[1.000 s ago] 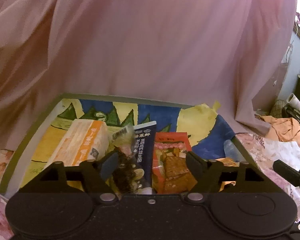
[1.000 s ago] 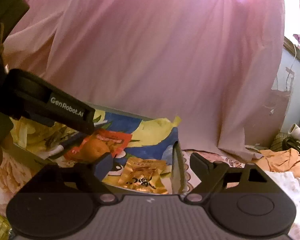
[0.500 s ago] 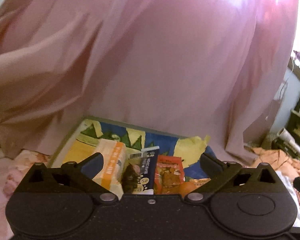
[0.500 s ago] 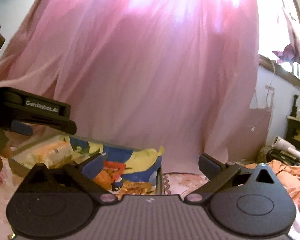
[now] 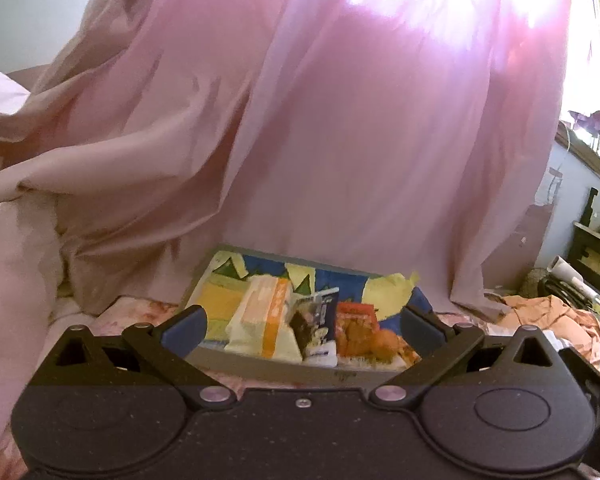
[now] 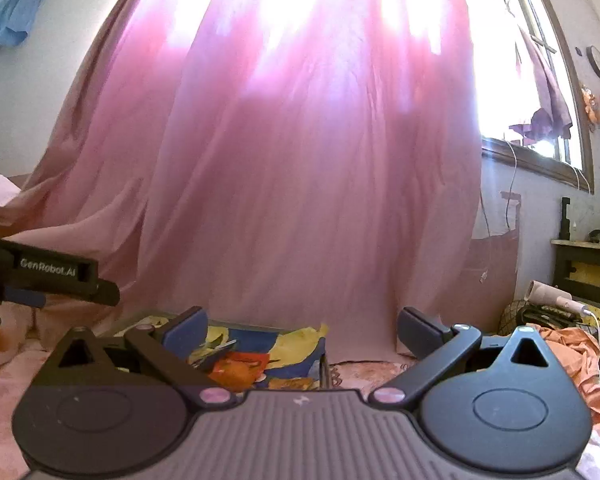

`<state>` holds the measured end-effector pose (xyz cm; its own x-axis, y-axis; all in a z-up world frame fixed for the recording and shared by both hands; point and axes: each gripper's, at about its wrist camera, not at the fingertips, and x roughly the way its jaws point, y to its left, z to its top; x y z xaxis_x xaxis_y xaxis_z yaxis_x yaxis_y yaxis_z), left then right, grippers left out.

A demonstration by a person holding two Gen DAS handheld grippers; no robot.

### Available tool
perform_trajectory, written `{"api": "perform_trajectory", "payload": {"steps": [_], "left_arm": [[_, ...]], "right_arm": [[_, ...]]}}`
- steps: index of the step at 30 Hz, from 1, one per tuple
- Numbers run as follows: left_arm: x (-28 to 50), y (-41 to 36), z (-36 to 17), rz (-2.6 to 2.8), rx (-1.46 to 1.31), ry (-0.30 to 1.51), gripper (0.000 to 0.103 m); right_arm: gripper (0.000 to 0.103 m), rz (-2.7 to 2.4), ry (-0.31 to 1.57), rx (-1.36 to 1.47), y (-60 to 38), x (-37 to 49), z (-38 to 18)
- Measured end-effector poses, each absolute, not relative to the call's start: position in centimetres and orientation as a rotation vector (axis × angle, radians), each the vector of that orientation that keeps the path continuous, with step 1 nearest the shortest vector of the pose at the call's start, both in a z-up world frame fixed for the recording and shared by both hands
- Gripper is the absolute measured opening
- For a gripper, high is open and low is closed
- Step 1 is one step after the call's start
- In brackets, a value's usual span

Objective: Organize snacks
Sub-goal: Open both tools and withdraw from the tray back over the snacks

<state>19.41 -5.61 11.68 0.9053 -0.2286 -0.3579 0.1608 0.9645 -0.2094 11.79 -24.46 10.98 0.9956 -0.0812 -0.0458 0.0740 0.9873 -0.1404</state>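
Observation:
A shallow tray (image 5: 284, 370) with a colourful painted bottom lies on the bed. In it lie a pale yellow-and-orange pack (image 5: 264, 320), a dark blue snack packet (image 5: 318, 328) and a red-orange snack packet (image 5: 358, 334), side by side. My left gripper (image 5: 302, 324) is open and empty, raised in front of the tray. My right gripper (image 6: 300, 326) is open and empty, raised behind the tray's right end (image 6: 324, 356). The left gripper's body (image 6: 56, 276) shows at the left of the right wrist view.
A pink curtain (image 5: 340, 140) hangs right behind the tray. The bed has a pink floral sheet (image 6: 364, 370). Orange cloth (image 5: 548, 316), a hair dryer (image 6: 556, 296) and a dark cabinet (image 6: 588, 268) are at the right. A window (image 6: 540, 92) is upper right.
Both grippers have pulled back and up from the tray and opened wider. The left gripper has let go of the dark snack packet, which now lies in the tray.

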Motion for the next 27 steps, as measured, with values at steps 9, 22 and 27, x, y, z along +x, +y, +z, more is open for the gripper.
{"api": "perform_trajectory", "payload": {"steps": [9,22,27], "left_arm": [[14.2,-3.2,10.1,-0.177,-0.164,0.407,0.102],[9.8,0.7,6.3,-0.127,-0.13,0.497,0.102],[9.0,1.6,4.1,-0.116,-0.12,0.554,0.102]], "right_arm": [[0.103,-0.047,0.096,-0.131,-23.1,7.9,9.1],[0.103,0.0,0.247,-0.132,-20.8,3.8,5.0],[0.103,0.034,0.315,-0.143,-19.8,3.3,3.7]]}}
